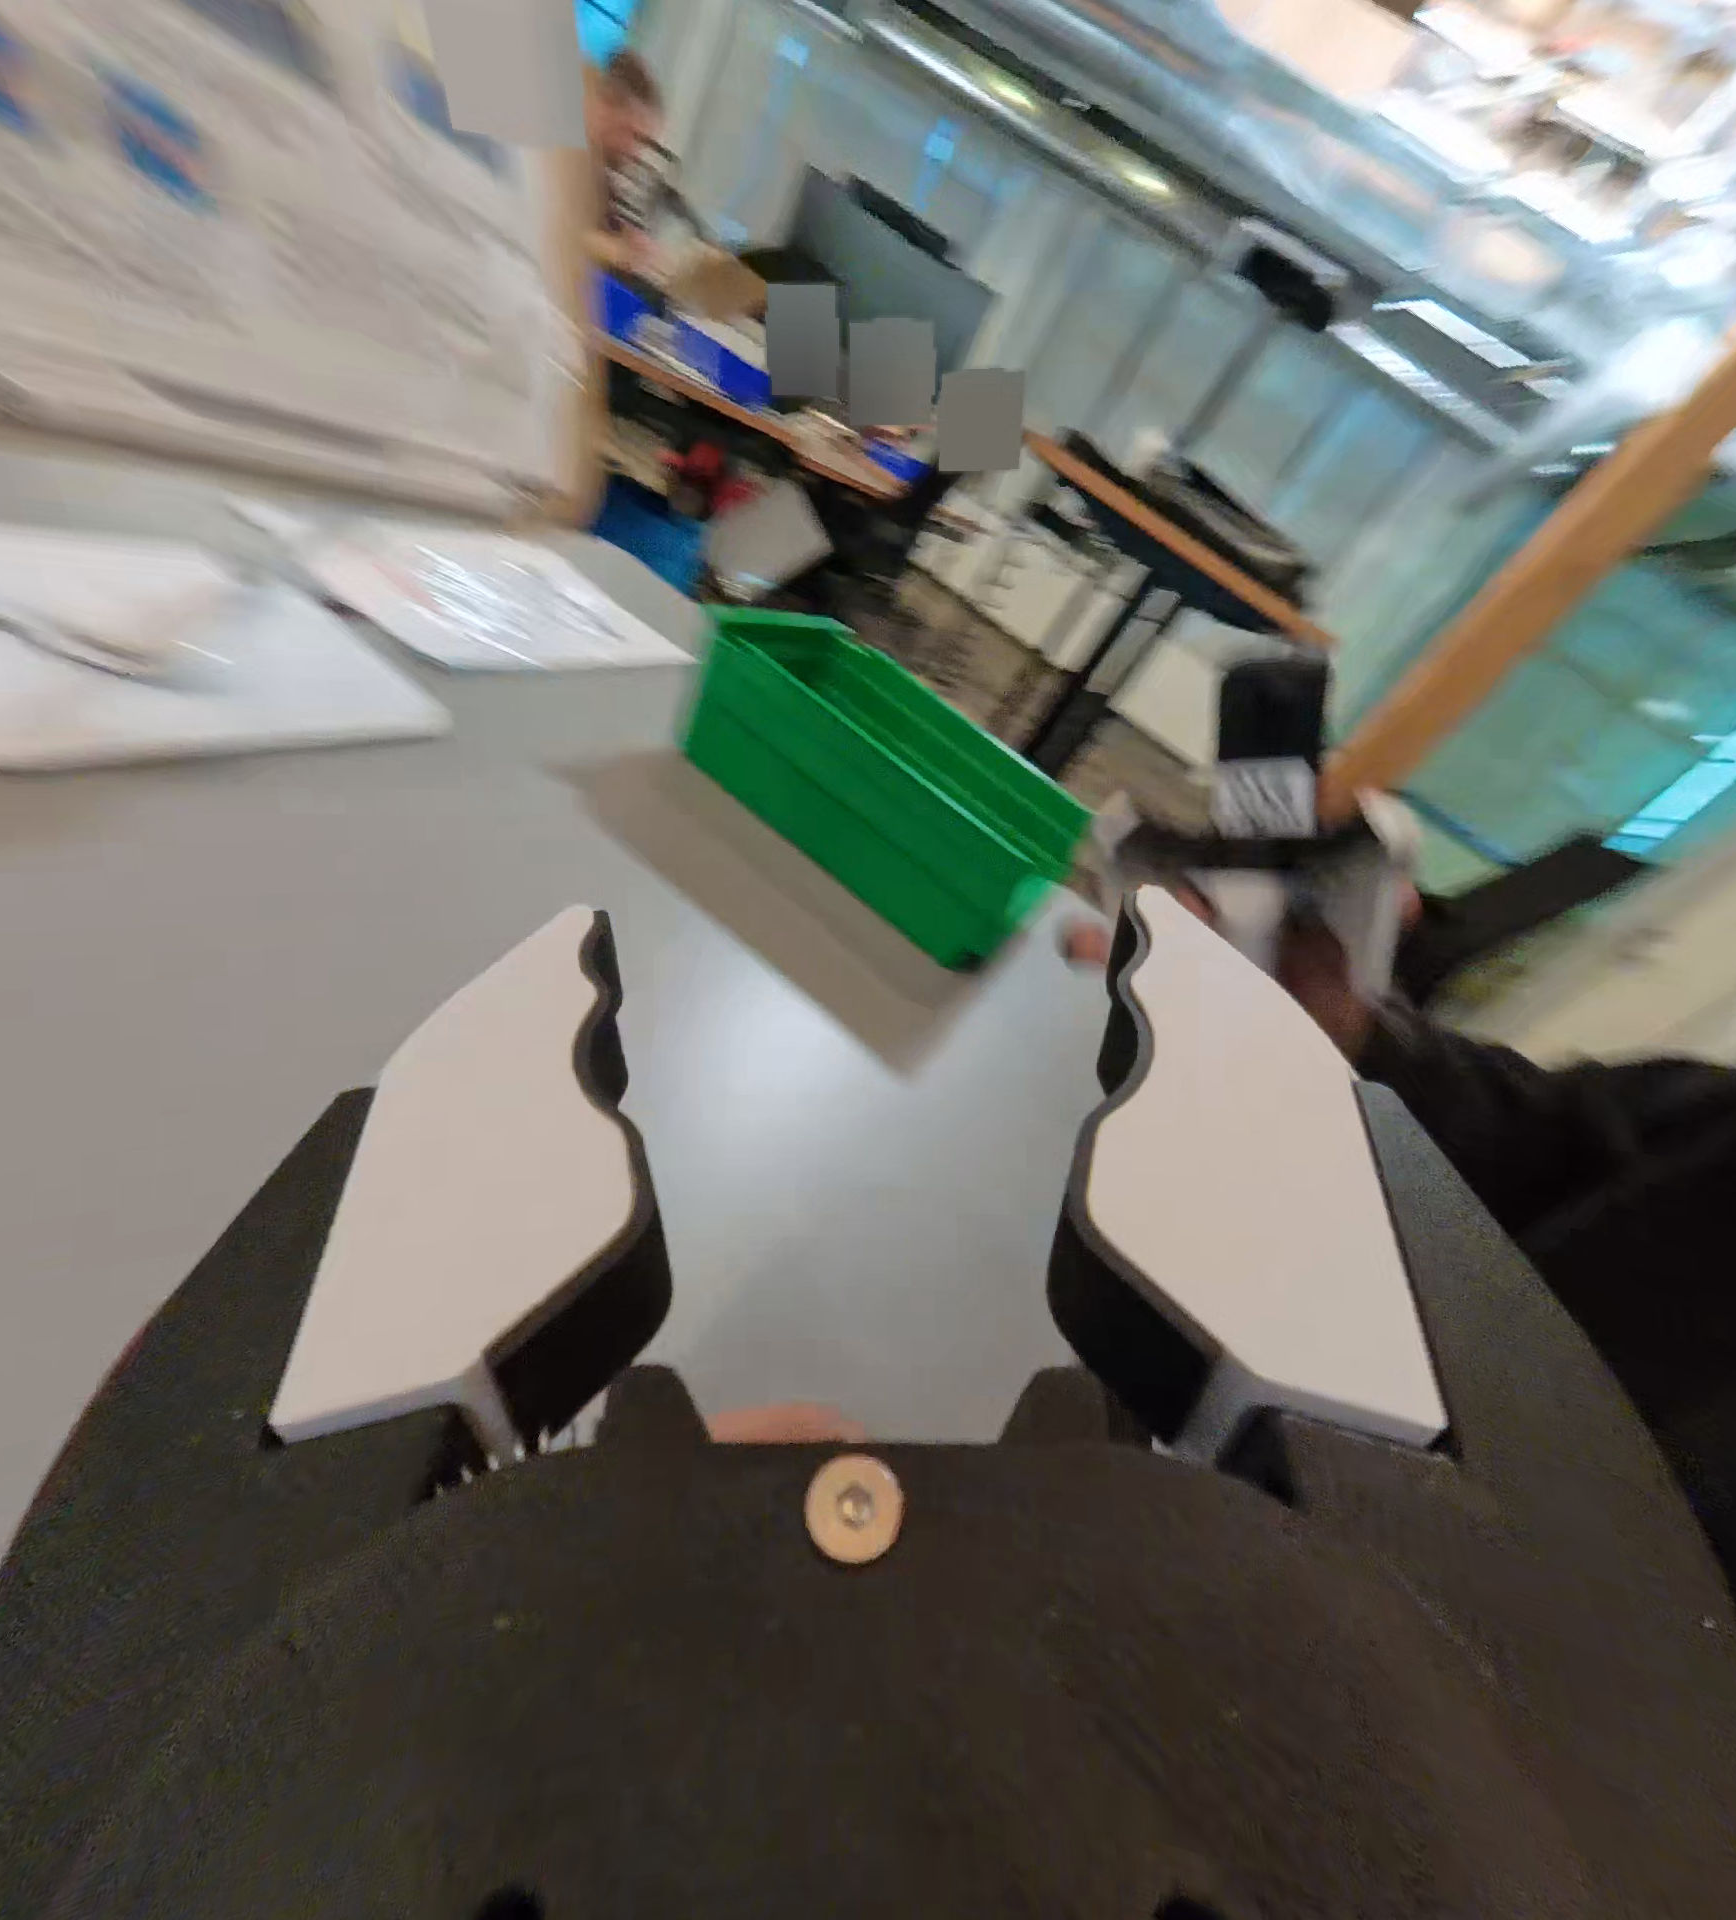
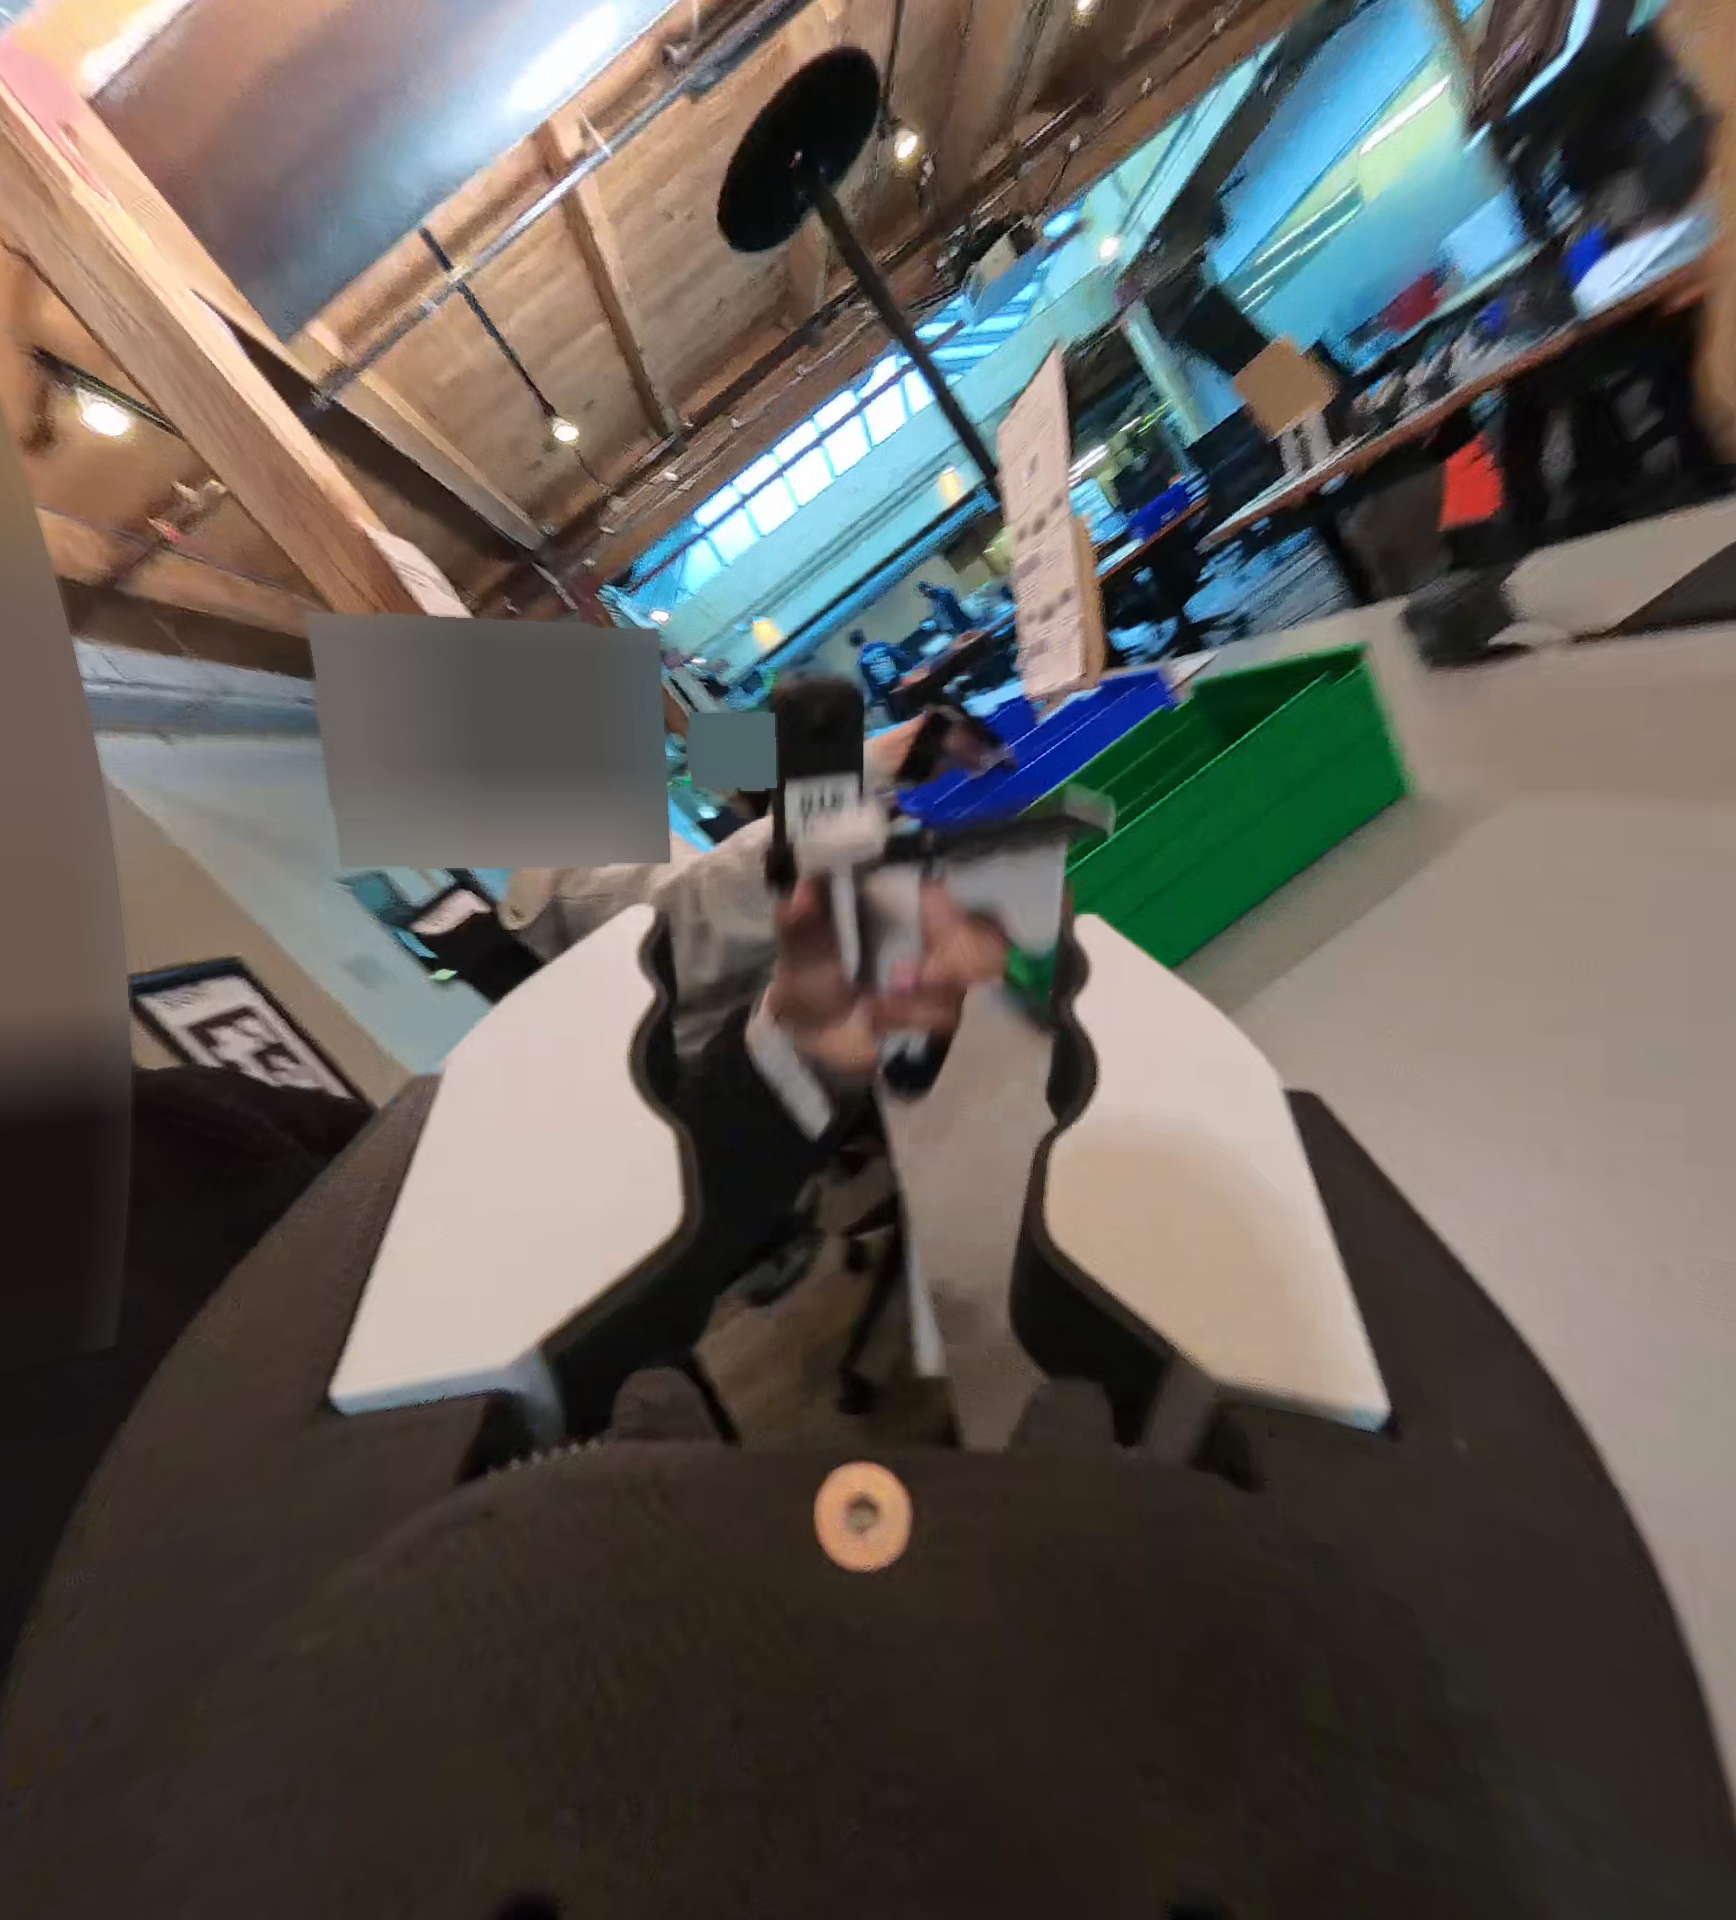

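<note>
- Left gripper [image 1: 864, 925]: fingers spread wide, nothing between them, held above the grey table [image 1: 220, 1039].
- Green bin [image 1: 874, 790] sits on the table ahead, near the far edge, apart from the fingertips.
- Right gripper [image 2: 864, 935]: fingers also wide apart, empty, aimed at the other gripper; same bin to its right.
- White papers [image 1: 490, 603] lie left of the bin.

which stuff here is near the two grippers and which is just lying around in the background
By the grippers:
left gripper, open, empty, above the grey table
right gripper, open, empty
green bin on the table, nearest to both

Lying about:
white papers on the table's far side
blue bin behind the green one
standing board with sheets on it
</note>
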{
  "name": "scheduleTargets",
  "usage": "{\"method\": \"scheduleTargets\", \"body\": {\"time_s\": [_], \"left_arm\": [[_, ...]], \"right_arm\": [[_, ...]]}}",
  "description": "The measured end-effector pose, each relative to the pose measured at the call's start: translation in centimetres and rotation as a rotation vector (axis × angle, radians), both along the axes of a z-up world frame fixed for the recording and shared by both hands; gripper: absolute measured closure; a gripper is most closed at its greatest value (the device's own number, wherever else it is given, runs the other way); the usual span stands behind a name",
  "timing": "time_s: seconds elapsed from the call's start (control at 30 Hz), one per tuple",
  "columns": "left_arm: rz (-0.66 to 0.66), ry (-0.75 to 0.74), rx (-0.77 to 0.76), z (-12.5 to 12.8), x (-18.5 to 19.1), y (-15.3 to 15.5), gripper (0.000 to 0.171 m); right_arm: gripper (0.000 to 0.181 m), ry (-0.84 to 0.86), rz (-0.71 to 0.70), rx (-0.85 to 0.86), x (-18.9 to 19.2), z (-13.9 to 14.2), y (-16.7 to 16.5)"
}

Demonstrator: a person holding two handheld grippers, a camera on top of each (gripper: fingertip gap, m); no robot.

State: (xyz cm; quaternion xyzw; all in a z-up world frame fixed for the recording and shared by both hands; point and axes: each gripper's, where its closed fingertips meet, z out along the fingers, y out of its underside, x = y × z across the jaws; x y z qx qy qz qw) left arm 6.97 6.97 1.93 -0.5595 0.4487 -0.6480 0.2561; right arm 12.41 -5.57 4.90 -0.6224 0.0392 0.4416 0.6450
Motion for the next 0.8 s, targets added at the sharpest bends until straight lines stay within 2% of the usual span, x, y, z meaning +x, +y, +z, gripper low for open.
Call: {"method": "scheduleTargets", "body": {"time_s": [0.1, 0.13, 0.2, 0.27, 0.33, 0.4, 0.47, 0.63, 0.8], "left_arm": [[0.327, 0.012, 0.112, 4.5, -5.7, 12.7, 0.088], [0.436, 0.05, 0.134, 4.8, -7.6, 16.8, 0.093], [0.572, 0.281, 0.13, 2.3, -10.5, 23.3, 0.097], [0.629, 0.576, 0.057, -2.5, -12.6, 27.0, 0.103], [0.642, 0.742, 0.052, -6.3, -13.6, 28.3, 0.11], [0.63, 0.942, 0.134, -10.1, -14.4, 28.9, 0.104], [0.631, 1.096, 0.24, -12.7, -15.1, 29.3, 0.1], [0.628, 1.152, 0.252, -14.8, -14.2, 29.3, 0.104], [0.642, 1.298, 0.274, -17.3, -15.6, 29.9, 0.104]], "right_arm": [[0.11, 0.04, 0.086, -0.064, -4.5, -3.4, 1.8], [0.111, 0.044, 0.098, -0.079, -5.4, -4.2, 2.2], [0.112, 0.012, 0.143, -0.108, -7.2, -5.5, 2.3], [0.112, -0.103, 0.16, -0.131, -8.4, -6.8, 2.1], [0.112, -0.226, 0.138, -0.132, -9.0, -7.8, 2.1], [0.114, -0.308, 0.14, -0.124, -9.6, -8.3, 2.1], [0.115, -0.333, 0.163, -0.124, -10.0, -8.6, 2.1], [0.116, -0.253, 0.188, -0.138, -9.1, -9.0, 2.1], [0.118, -0.168, 0.186, -0.121, -7.7, -8.1, 1.7]]}}
